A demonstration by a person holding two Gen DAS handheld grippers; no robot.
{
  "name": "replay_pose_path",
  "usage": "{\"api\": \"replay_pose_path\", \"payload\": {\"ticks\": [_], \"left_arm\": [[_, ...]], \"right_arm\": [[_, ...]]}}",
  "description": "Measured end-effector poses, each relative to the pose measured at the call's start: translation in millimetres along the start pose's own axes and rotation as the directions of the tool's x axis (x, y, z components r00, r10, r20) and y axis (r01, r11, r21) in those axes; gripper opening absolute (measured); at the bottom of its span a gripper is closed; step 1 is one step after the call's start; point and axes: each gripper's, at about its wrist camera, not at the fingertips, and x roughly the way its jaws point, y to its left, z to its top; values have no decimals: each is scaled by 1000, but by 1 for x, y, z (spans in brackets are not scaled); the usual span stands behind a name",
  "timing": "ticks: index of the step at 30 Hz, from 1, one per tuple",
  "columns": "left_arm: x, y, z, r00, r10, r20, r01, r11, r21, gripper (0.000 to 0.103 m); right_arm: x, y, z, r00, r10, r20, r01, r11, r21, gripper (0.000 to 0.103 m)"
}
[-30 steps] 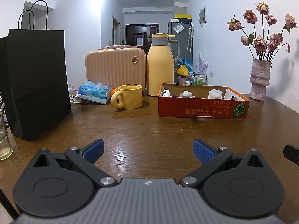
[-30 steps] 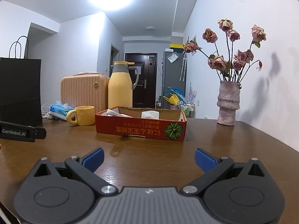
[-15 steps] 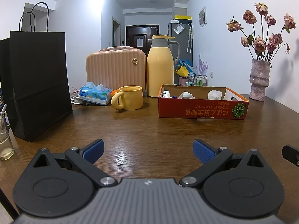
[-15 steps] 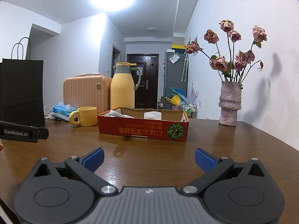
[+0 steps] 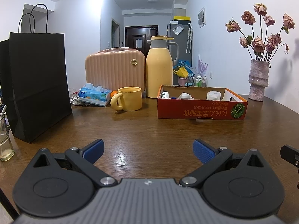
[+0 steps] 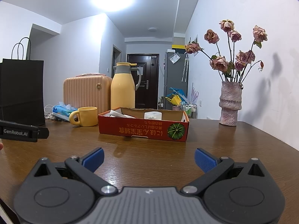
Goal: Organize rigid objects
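A shallow red cardboard box [image 5: 201, 111] [image 6: 143, 130] sits on the brown wooden table [image 5: 149, 130], holding several small white items, among them a white cube [image 5: 214, 95] [image 6: 152, 115]. A yellow mug [image 5: 128, 99] [image 6: 85, 116] stands to its left, a tall yellow thermos [image 5: 158, 67] [image 6: 123, 87] behind. My left gripper [image 5: 148, 149] is open over bare table, well short of the box. My right gripper [image 6: 148, 158] is open too, nothing between its blue pads. The left gripper's body [image 6: 20, 131] shows at the right wrist view's left edge.
A black paper bag [image 5: 37, 82] stands at the left, with a glass jar [image 5: 4, 143] in front of it. A peach ribbed case [image 5: 115, 72] and a tissue pack [image 5: 93, 95] sit behind the mug. A pink vase of dried roses [image 5: 258, 78] [image 6: 230, 104] stands far right.
Both wrist views have shifted slightly, tilting up a little; objects sit a bit lower and nearer in frame. Both grippers stay open. Nothing on the table has moved.
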Motion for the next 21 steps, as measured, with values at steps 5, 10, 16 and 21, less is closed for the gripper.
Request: {"api": "replay_pose_path", "payload": {"ticks": [5,10,16,21], "left_arm": [[-2,0,1,1000,3,3,-3,1000,-1,103],[-1,1,0,1000,4,4,-4,1000,-2,103],[-1,3,1,1000,2,9,-2,1000,-3,103],[-4,3,1,1000,-2,20,2,1000,-2,103]], "right_arm": [[0,0,0,1000,1,-1,-1,1000,0,103],[1,2,0,1000,3,-5,-3,1000,-3,103],[1,2,0,1000,3,-5,-3,1000,-3,103],[3,6,-2,1000,7,-10,-7,1000,-2,103]]}}
